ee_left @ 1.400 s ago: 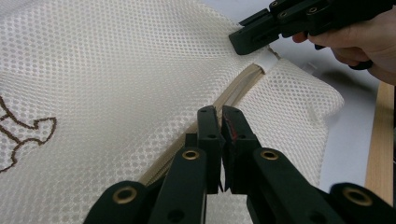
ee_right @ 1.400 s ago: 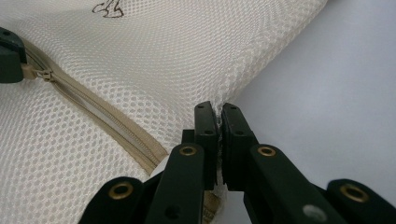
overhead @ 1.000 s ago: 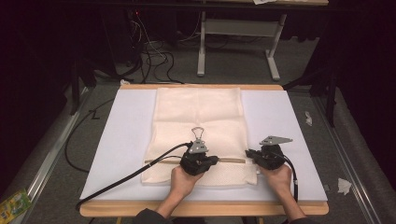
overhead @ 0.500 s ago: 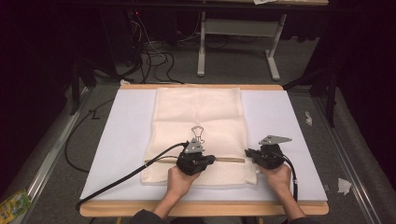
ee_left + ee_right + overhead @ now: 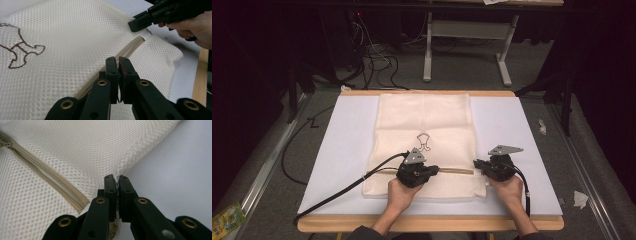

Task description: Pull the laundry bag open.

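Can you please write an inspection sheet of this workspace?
Surface: white mat on a wooden table.
Job's things: cream mesh bag lying flat, zipper along its near part.
Clutter: nothing seen on the mat.
Claws: left claw shut at the zipper; right claw shut on the bag's edge.
Cables: black cable trailing across the mat.
Surroundings: paper scraps on the floor, table legs behind.

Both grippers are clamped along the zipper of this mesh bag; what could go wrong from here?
1. The right gripper pinches only thin mesh at the edge of the mesh bag; a pull could slip it free or stretch the fabric.
2. The left gripper sits closed on the zipper; whether it holds the slider is hidden, so it may snag mesh instead.
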{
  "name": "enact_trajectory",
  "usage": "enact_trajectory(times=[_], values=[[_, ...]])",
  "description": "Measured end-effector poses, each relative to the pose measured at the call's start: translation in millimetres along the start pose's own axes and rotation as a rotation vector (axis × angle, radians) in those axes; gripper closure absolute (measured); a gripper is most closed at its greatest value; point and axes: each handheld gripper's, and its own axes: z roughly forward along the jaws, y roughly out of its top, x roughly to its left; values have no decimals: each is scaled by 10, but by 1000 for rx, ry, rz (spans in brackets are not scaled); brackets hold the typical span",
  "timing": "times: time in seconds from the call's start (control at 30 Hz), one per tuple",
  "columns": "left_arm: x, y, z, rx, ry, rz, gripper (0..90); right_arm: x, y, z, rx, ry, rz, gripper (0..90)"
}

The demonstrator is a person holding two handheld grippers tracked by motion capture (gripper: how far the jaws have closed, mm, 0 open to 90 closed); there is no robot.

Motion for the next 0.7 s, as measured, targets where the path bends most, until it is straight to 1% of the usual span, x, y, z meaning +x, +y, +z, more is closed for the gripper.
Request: enact_trajectory(times=[0.2, 0.33, 0.37, 0.7], values=[[37, -19, -71, -17, 8, -9, 870, -8, -8, 12, -2, -2, -8, 878], [55, -37, -90, -16, 4, -17, 870, 11, -9, 27, 9, -6, -11, 878], [57, -39, -92, -16, 5, -16, 870, 14, -6, 27, 11, -7, -17, 878], [64, -60, -137, -20, 17, -11, 870, 15, -3, 33, 15, -4, -17, 878]])
